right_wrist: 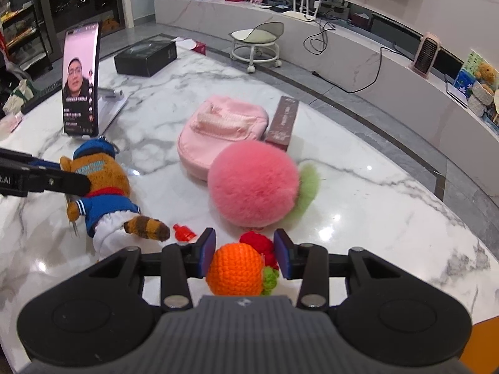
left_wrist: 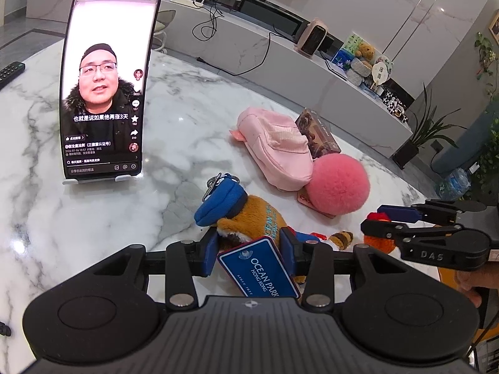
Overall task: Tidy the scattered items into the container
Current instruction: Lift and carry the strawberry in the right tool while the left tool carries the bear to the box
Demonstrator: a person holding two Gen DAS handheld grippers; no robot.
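Note:
A brown plush raccoon in a blue sailor suit [left_wrist: 249, 218] lies on the marble table [left_wrist: 93, 218], with a blue Ocean Park tag [left_wrist: 262, 268]. My left gripper [left_wrist: 251, 249] has its jaws around the plush, touching its sides. My right gripper [right_wrist: 246, 252] is open around an orange crocheted toy [right_wrist: 235, 271] with a red part [right_wrist: 260, 243]. The raccoon [right_wrist: 103, 187] also shows in the right wrist view. A pink pouch [right_wrist: 218, 131], the container, lies behind a pink fluffy pompom [right_wrist: 252, 184]. A small red piece [right_wrist: 184, 233] lies near the raccoon's tail.
A phone on a stand [left_wrist: 106, 87] plays a video at the table's left. A brown box [right_wrist: 282, 123] lies beside the pouch. A remote [left_wrist: 11, 71] is at the far left edge. A black box [right_wrist: 145, 56] and a stool [right_wrist: 257, 43] stand beyond the table.

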